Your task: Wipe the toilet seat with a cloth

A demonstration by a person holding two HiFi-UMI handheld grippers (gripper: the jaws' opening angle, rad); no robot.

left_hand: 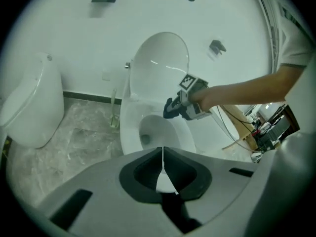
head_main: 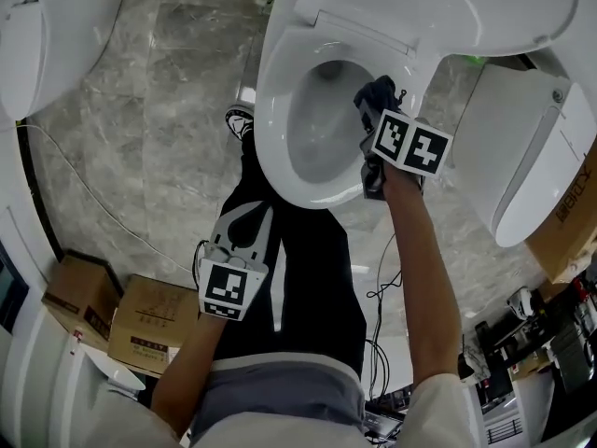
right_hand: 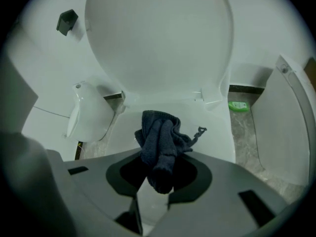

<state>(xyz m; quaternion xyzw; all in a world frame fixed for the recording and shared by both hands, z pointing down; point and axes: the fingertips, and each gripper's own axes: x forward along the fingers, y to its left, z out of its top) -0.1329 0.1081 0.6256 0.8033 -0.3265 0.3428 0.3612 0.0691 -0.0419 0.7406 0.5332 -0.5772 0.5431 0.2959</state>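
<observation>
The white toilet seat (head_main: 276, 110) lies down around the bowl, with the lid (right_hand: 158, 38) raised behind it. My right gripper (head_main: 377, 131) is shut on a dark blue cloth (head_main: 377, 93), which rests on the right side of the seat rim. In the right gripper view the cloth (right_hand: 160, 142) hangs bunched between the jaws over the seat (right_hand: 217, 132). My left gripper (head_main: 222, 244) is held low beside the person's leg, well away from the toilet. Its jaws are shut with nothing between them (left_hand: 162, 154). From there I see the right gripper (left_hand: 191, 101) and the cloth (left_hand: 170, 108) over the bowl.
A second white fixture (head_main: 37, 26) stands at the far left and another toilet (head_main: 527, 147) at the right. Cardboard boxes (head_main: 140, 325) sit at the lower left. Cables and equipment (head_main: 522, 343) crowd the lower right. A green bottle (right_hand: 239, 105) lies on the floor by the wall.
</observation>
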